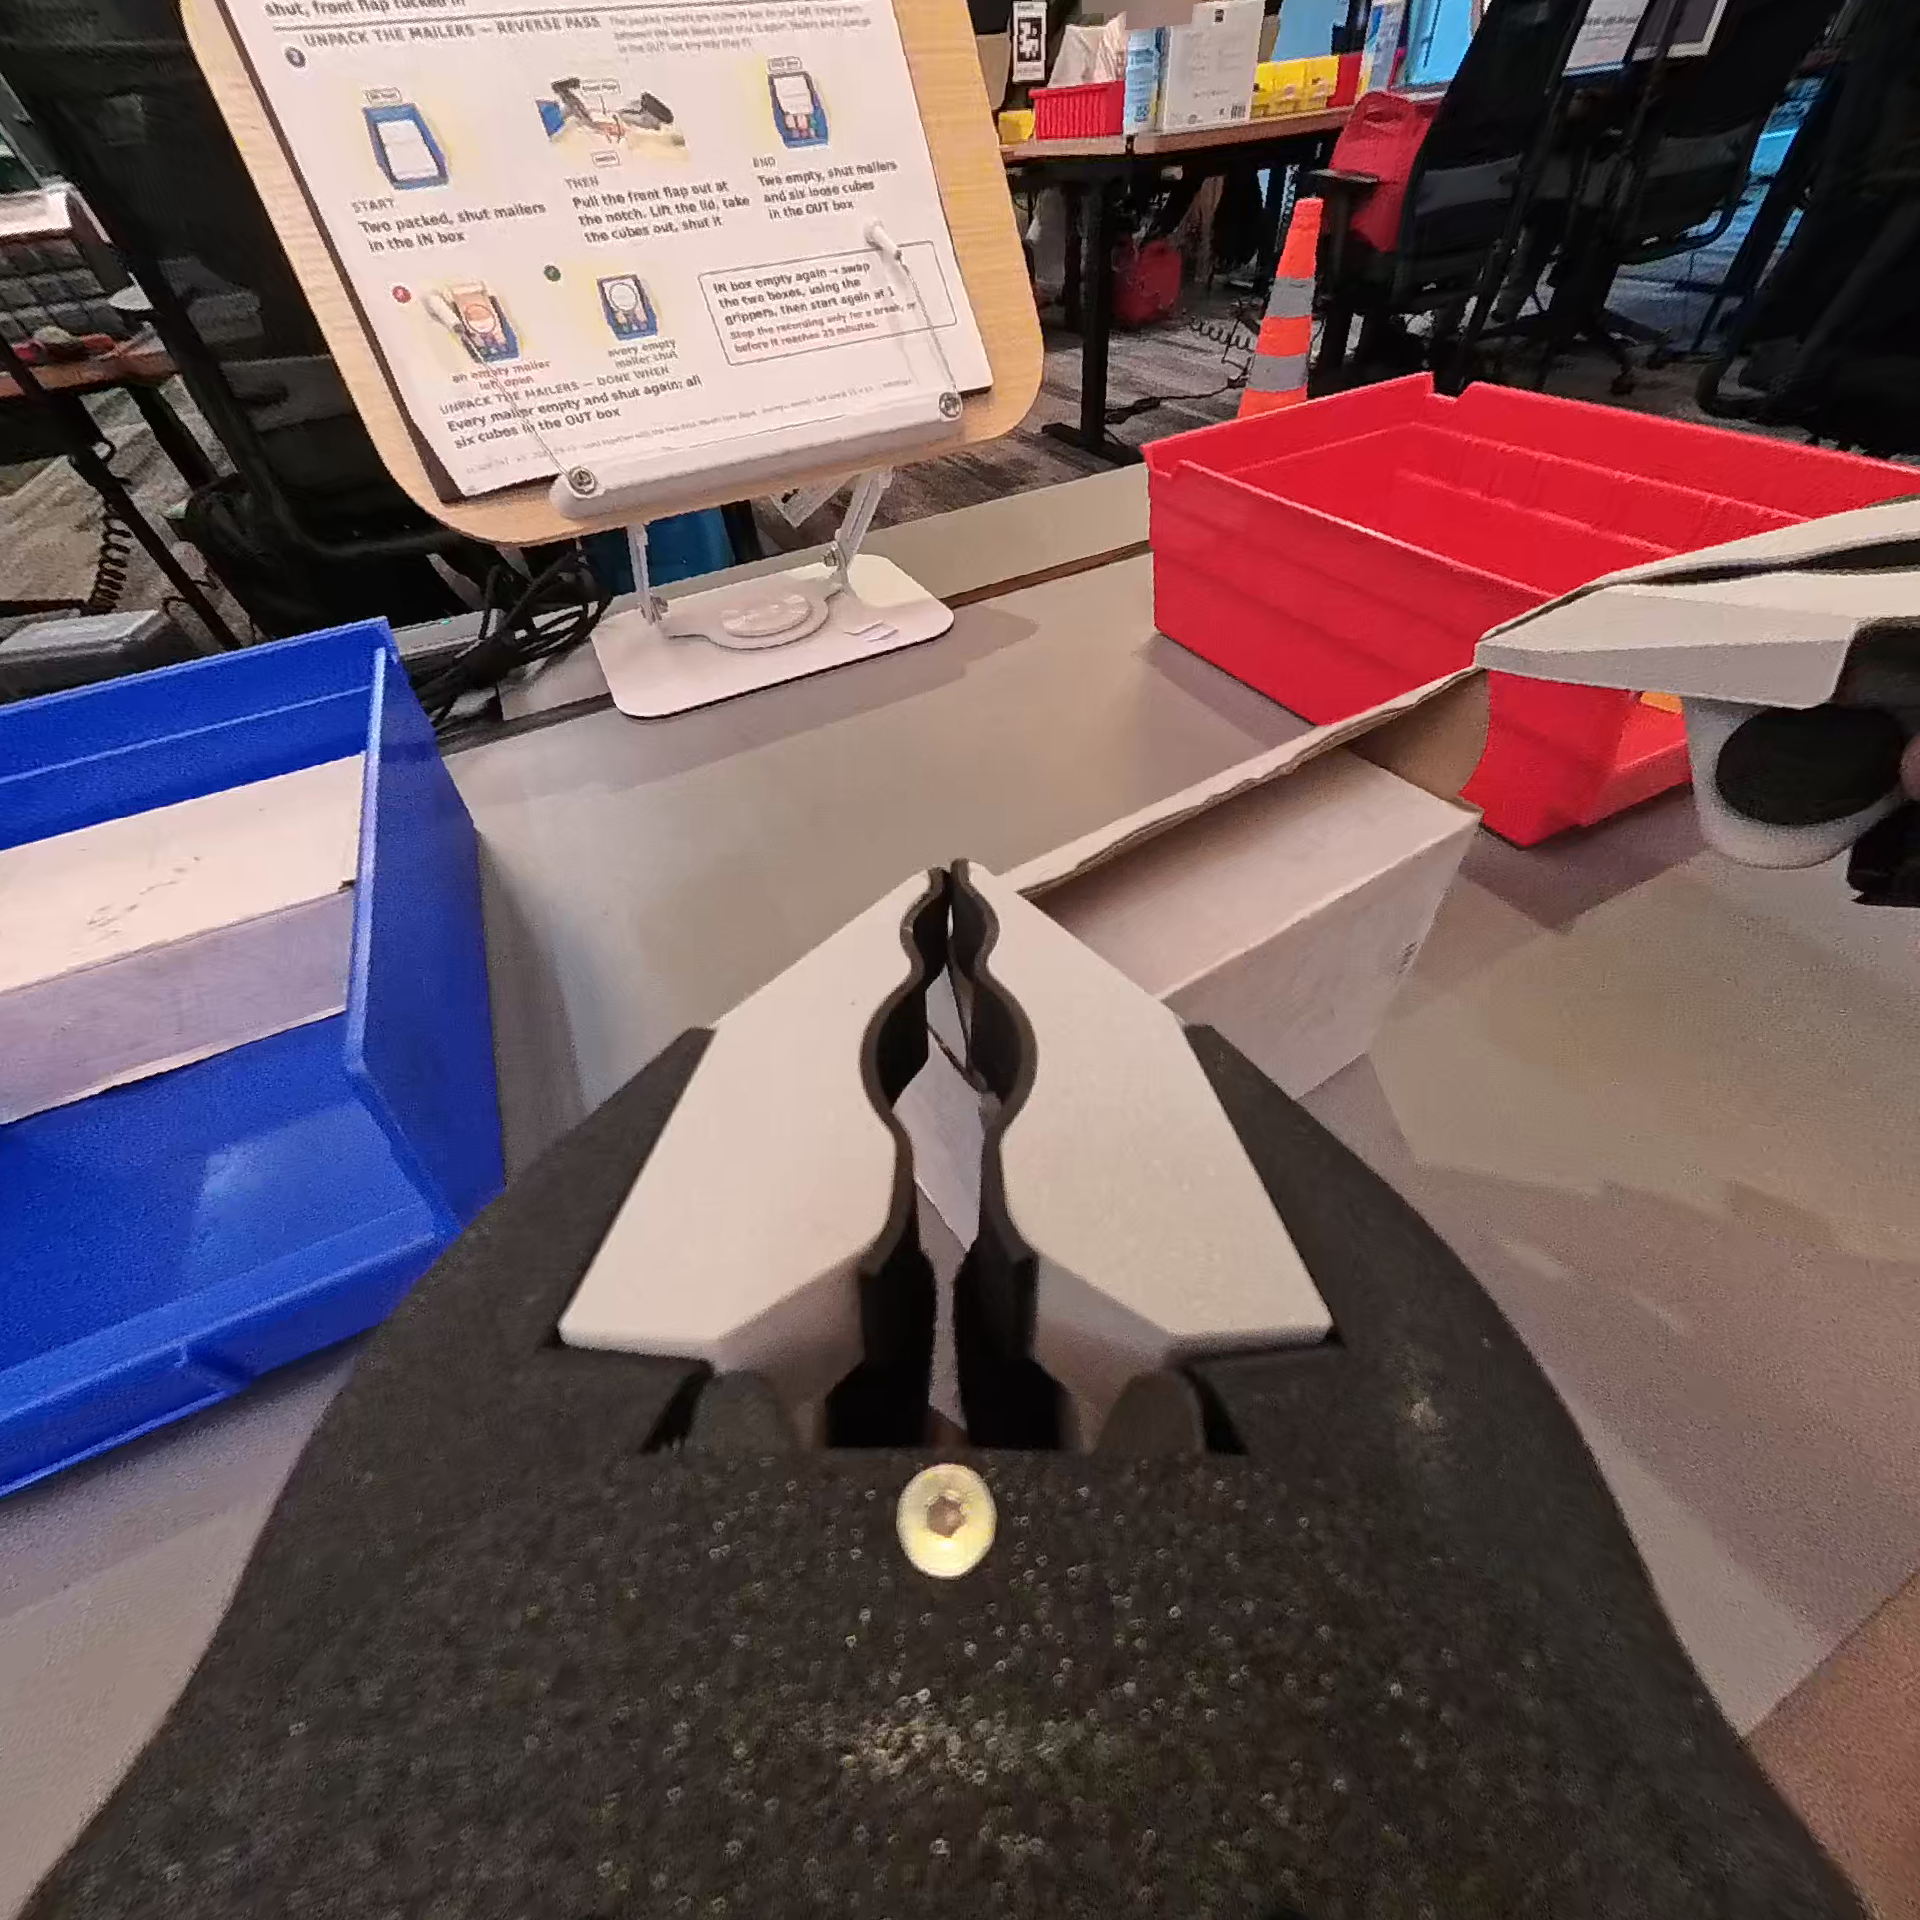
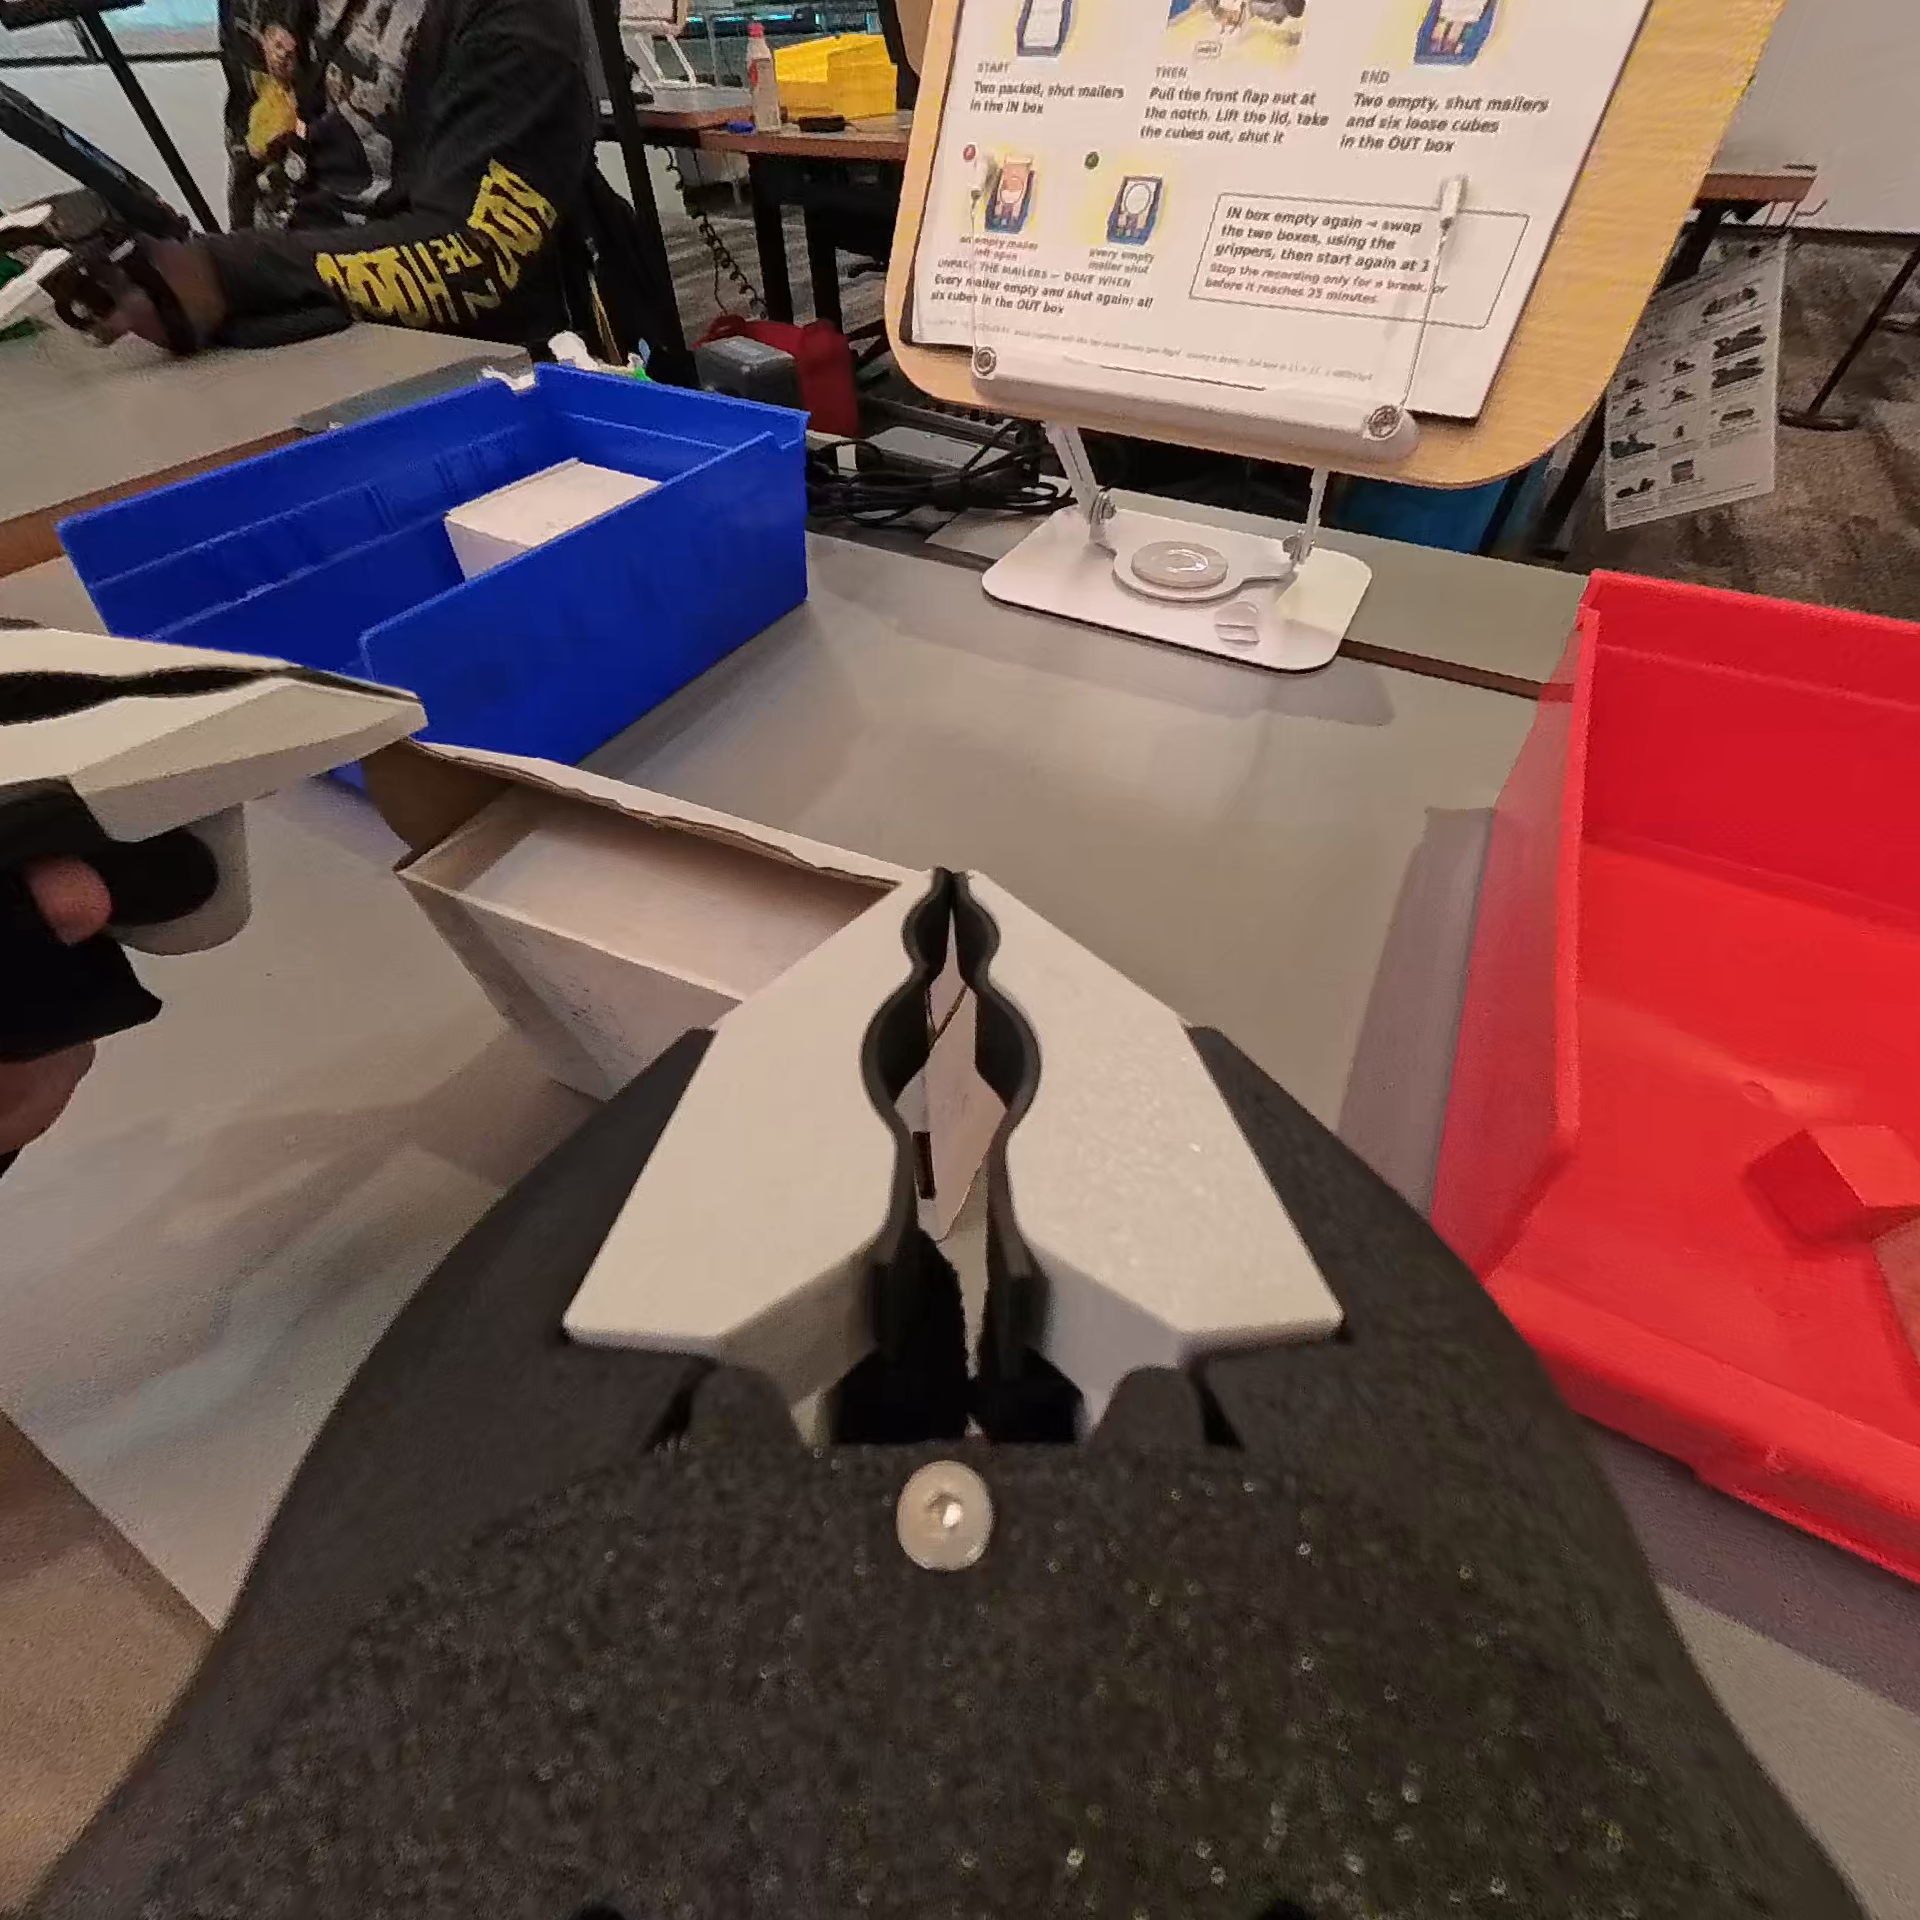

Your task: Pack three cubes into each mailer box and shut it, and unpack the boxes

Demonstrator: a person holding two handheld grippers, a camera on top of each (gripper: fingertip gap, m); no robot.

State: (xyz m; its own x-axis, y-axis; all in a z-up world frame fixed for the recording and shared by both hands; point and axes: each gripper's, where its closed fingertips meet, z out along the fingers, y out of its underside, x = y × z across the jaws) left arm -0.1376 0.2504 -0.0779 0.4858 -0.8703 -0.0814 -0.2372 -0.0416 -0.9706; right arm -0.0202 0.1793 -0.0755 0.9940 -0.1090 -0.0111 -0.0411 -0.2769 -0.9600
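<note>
An open white mailer box (image 1: 1278, 935) stands on the grey table between the two bins. Its lid (image 2: 623, 805) is raised, and the inside (image 2: 665, 894) looks empty. My left gripper (image 1: 951, 878) is shut at the lid's left end with white cardboard between its jaws; it also shows in the right wrist view (image 2: 416, 712). My right gripper (image 2: 951, 883) is shut at the right end, also on white cardboard; it shows in the left wrist view too (image 1: 1481, 655). A red cube (image 2: 1839, 1184) lies in the red bin (image 2: 1558, 935).
A blue bin (image 2: 582, 665) on the left holds a shut white mailer (image 2: 551, 509). The red bin (image 1: 1351, 582) is on the right. A stand with an instruction sheet (image 1: 769, 623) is at the back. A person sits at another table beyond. Some 15 centimeters of space lies between my two pairs of fingers. The left gripper is farther from the red cube (image 2: 1839, 1184), some 40 centimeters, than the right, some 30 centimeters.
</note>
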